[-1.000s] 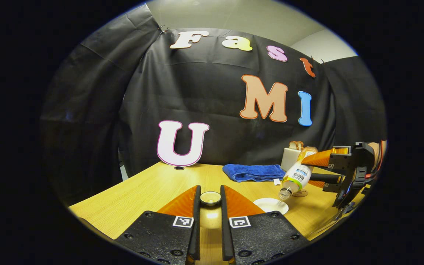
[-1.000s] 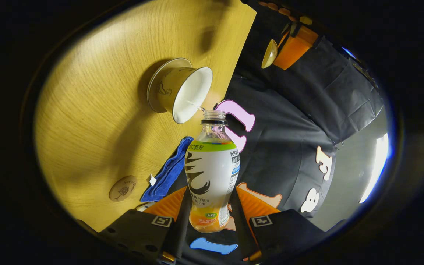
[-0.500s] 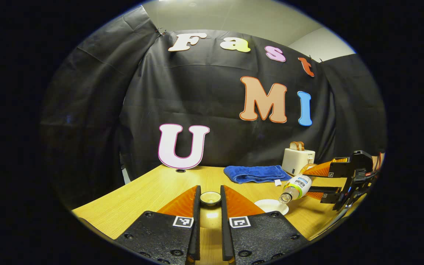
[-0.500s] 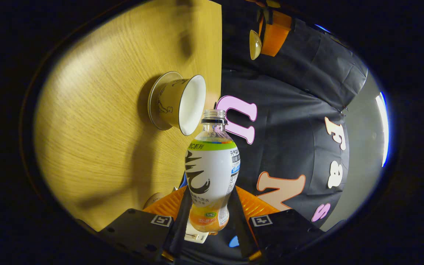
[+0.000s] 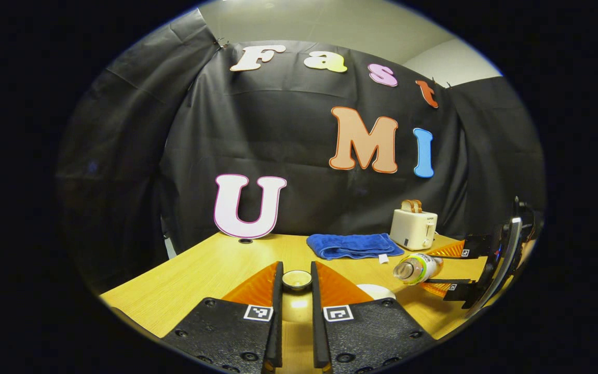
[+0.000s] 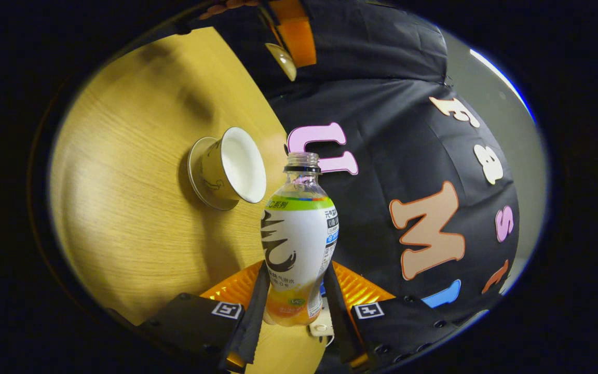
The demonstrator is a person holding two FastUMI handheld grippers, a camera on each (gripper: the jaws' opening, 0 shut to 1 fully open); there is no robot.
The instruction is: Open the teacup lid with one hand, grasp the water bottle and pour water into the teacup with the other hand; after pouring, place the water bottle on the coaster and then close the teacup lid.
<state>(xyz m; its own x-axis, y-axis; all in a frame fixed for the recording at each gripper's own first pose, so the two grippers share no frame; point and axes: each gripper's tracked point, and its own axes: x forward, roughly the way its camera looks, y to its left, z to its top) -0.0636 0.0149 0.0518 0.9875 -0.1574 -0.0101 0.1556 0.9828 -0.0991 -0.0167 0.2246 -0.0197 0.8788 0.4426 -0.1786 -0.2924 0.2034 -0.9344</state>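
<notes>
With the right gripper (image 6: 293, 291) clamped on the uncapped, tilted water bottle (image 6: 297, 239) and the left gripper (image 5: 297, 283) pinching the teacup lid (image 5: 297, 279), water could spill beside the teacup (image 6: 226, 167).

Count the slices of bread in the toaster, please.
2: in the left gripper view, both slices stand side by side in the top of the toaster, at the back of the table, right of the towel. None seems hidden.

One water bottle (image 6: 299, 234), one teacup (image 6: 226, 169), one lid (image 5: 297, 280), one towel (image 5: 353, 245), one toaster (image 5: 413, 228)
</notes>
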